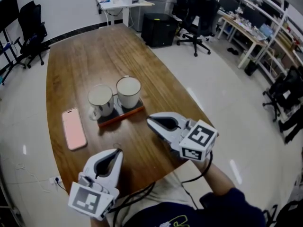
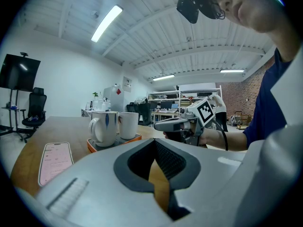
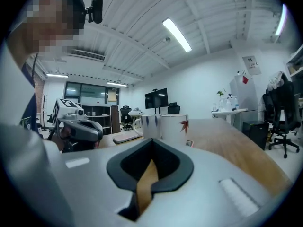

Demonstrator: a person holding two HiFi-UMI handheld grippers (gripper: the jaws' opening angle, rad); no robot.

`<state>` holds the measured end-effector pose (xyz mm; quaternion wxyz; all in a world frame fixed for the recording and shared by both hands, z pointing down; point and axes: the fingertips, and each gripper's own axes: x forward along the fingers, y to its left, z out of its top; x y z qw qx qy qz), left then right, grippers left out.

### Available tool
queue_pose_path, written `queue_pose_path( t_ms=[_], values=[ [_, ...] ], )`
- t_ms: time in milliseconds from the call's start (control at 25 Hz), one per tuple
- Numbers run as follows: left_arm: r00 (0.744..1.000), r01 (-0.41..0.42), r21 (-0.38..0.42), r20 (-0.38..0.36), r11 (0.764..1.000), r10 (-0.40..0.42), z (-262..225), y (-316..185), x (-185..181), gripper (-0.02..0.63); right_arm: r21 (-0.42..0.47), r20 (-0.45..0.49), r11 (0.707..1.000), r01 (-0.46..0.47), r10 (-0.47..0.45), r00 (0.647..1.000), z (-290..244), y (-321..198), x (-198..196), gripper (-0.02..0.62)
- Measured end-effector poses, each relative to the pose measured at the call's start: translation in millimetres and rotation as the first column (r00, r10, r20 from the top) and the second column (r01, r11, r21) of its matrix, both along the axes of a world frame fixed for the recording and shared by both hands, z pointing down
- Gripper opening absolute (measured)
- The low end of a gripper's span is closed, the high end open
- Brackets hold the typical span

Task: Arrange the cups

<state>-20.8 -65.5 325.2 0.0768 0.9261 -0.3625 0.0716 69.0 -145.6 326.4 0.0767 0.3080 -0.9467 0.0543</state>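
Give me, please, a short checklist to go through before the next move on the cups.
1. Standing upright: the handled cup and the second cup both sit on the tray: ok.
2. Nothing held: the right gripper and the left gripper are empty: ok.
3. Fingers open for a grasp: both grippers are shut: not ok.
4. Clear of the tray: the phone lies apart beside it: ok.
5. Cups empty inside: cannot tell.

left cup, right cup: on tray (side by side) | phone: beside tray
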Motion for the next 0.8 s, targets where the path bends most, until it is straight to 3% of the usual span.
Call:
queue_pose_path(
  t_ms=[560,800],
  values=[
    [1.0,-0.003,-0.005,0.004,1.0,0.003,-1,3,0,0.003,0.0,-0.003,1.0,0.013,-0.013,1.0,-2,3,0,0.003],
    [1.0,-0.006,0.0,0.009,1.0,0.006,-1,5,1,0.003,-0.003,0.002,0.997,0.077,-0.077,0.997,-3,13,-7,0.003]
  ],
)
